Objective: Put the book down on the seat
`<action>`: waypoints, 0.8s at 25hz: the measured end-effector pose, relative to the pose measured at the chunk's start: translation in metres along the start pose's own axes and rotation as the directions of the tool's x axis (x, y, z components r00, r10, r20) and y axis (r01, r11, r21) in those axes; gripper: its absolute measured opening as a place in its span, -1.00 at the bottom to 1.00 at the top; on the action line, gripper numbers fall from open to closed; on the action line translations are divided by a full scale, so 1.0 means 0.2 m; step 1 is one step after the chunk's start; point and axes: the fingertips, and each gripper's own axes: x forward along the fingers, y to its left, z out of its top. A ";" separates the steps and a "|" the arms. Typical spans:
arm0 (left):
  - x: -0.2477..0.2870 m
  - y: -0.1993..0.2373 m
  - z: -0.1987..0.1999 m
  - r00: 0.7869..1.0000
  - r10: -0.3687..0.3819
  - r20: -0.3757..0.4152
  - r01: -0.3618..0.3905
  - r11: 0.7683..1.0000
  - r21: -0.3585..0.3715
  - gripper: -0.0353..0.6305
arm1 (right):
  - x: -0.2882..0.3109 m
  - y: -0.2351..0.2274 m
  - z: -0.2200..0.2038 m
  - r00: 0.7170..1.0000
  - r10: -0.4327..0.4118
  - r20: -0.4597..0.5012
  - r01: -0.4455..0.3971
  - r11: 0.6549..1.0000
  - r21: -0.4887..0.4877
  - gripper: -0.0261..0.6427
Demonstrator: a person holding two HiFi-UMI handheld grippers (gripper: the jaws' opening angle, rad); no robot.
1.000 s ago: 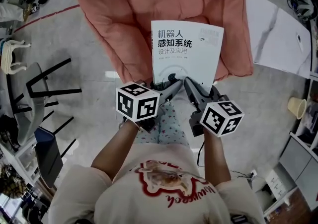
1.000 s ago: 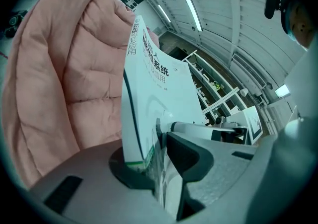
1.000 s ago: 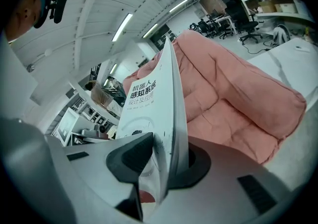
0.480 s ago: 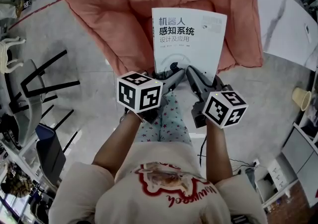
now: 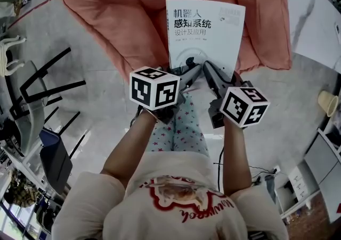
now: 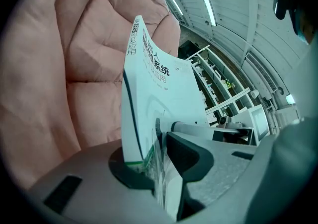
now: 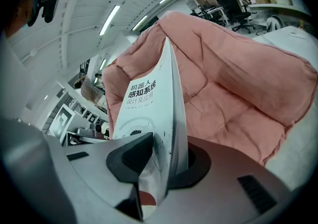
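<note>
A pale blue-white book [image 5: 205,34] with dark Chinese print on its cover is held face up over the pink padded seat [image 5: 138,15]. My left gripper [image 5: 187,70] is shut on the book's near edge, left of the middle. My right gripper [image 5: 209,70] is shut on that same edge just beside it. In the left gripper view the book [image 6: 149,94] stands edge-on between the jaws with the pink cushion [image 6: 64,59] behind it. In the right gripper view the book [image 7: 154,109] is pinched the same way, with the seat [image 7: 233,89] spreading out to the right.
Grey tiled floor surrounds the seat. A black folding frame [image 5: 50,82] and a dark chair [image 5: 53,162] stand at the left. A white marbled tabletop [image 5: 314,26] lies at the right, with a paper cup [image 5: 329,102] near the right edge. The person's legs [image 5: 181,127] are below the grippers.
Both grippers have carried the book a little forward and to the right, farther over the pink seat. The grip on the near edge is unchanged.
</note>
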 end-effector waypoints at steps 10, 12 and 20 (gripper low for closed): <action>0.12 0.11 -0.04 0.999 0.008 -0.032 -0.009 0.999 -0.032 -0.68 | 0.10 -0.12 -0.05 0.999 -0.030 -0.026 0.030 0.999 0.011 -0.66; 0.13 0.13 -0.04 0.999 0.006 -0.035 -0.008 0.999 -0.035 -0.68 | 0.11 -0.13 -0.05 0.999 -0.034 -0.028 0.035 0.999 0.012 -0.66; 0.31 0.26 -0.12 0.996 0.033 -0.087 -0.038 0.997 -0.063 -0.68 | 0.22 -0.34 -0.15 0.997 -0.047 -0.058 0.051 0.997 0.055 -0.66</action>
